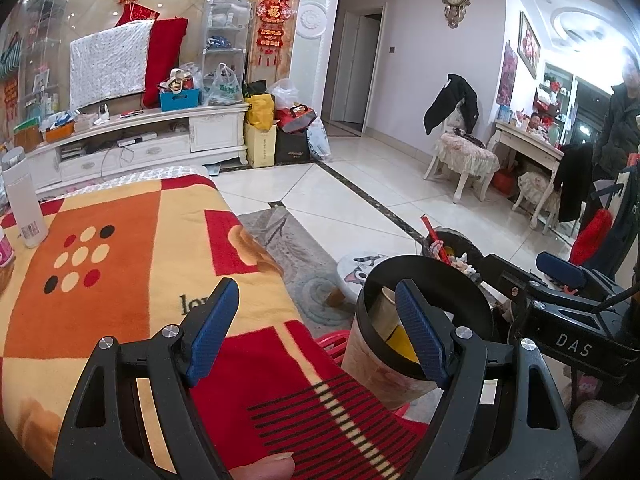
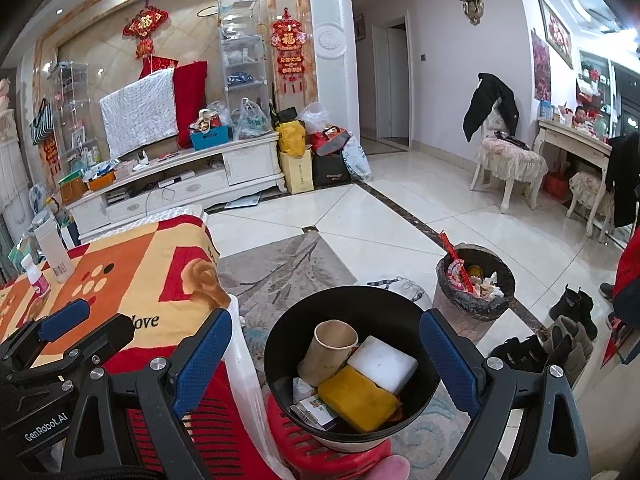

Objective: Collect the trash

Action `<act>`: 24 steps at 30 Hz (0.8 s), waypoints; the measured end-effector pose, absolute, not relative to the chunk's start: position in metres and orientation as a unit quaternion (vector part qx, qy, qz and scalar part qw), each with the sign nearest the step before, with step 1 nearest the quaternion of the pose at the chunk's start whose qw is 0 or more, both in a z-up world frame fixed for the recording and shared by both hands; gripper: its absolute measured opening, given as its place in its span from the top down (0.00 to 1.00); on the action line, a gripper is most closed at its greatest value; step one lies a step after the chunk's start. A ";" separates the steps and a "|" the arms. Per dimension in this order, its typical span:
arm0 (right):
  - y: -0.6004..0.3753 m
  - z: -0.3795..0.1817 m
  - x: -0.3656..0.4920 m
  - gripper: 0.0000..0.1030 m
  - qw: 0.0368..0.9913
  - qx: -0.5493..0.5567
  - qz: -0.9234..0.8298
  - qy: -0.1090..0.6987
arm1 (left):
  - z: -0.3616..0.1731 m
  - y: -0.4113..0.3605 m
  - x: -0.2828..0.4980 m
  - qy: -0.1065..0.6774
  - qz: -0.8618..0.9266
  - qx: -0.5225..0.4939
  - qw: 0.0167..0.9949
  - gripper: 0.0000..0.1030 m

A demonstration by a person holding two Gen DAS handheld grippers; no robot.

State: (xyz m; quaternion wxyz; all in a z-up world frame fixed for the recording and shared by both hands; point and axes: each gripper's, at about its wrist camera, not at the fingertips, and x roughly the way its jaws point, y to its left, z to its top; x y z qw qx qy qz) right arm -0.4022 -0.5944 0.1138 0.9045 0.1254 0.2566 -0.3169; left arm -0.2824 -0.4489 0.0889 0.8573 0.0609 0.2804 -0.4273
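Though half hidden, trash bin.

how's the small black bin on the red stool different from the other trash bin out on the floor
The small black bin sits raised on a red stool beside the blanket-covered table; the floor bin stands on the tiles. The small bin has no visible liner, while the floor bin has a dark bag folded over its rim. The small bin holds a paper cup and sponges; the floor bin holds wrappers and crumpled paper. Both are round, open-topped and hold trash.

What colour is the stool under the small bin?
Red, with the black-rimmed bin on it; clearest in the right wrist view.
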 end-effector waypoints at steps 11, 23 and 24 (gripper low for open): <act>-0.595 0.114 -0.399 0.09 0.905 0.124 -0.316 0.257 | 0.084 -0.449 -0.276 0.290 -0.424 0.059 0.856 0.22; -0.596 0.112 -0.394 0.09 0.904 0.123 -0.315 0.262 | 0.081 -0.451 -0.277 0.293 -0.425 0.065 0.854 0.22; -0.596 0.111 -0.394 0.09 0.904 0.123 -0.315 0.262 | 0.081 -0.451 -0.278 0.293 -0.425 0.066 0.854 0.22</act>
